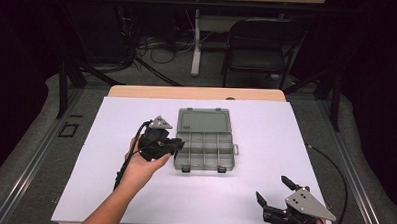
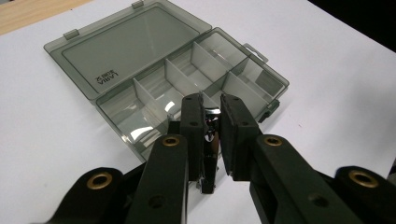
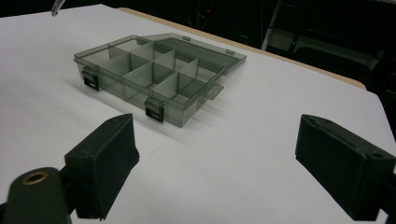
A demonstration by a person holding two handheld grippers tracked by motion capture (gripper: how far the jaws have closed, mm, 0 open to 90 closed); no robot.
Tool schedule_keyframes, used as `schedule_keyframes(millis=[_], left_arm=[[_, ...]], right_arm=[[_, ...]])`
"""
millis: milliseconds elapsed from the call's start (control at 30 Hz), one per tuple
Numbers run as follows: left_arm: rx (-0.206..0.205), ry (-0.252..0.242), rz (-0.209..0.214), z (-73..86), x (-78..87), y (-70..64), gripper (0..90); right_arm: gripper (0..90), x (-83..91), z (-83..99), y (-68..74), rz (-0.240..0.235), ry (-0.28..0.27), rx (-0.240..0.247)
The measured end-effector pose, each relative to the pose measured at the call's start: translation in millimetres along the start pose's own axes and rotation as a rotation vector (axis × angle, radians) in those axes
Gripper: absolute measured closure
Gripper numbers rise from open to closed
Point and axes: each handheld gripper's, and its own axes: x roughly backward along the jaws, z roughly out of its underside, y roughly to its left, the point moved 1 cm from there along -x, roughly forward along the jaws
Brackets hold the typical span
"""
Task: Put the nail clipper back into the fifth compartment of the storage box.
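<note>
Fingers (image 2: 198, 135) of left gripper (image 2: 211, 125) pinching small metal clip (image 2: 209, 154) beside organizer box (image 2: 187, 79), right gripper (image 3: 229, 172) spread apart

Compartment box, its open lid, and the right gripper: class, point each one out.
Compartment box (image 1: 205, 151): high view, central divider.
Open lid (image 1: 204, 120): high view, panel middle.
Right gripper (image 1: 273, 190): high view, between the spread jaws.

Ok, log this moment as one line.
box: open, lid flat on table | left gripper: shut on small metal part, at box's left front corner | right gripper: open, near edge
</note>
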Motion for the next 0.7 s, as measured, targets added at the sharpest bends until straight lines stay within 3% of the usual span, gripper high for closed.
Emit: schedule_keyframes(millis=[700], left_arm=[[0.021,0.022,-0.042,-4.7,-25.8,13.8,79.9]], right_arm=[[12.2,-0.7,0.4,-0.3,-0.006,0.006,0.001]])
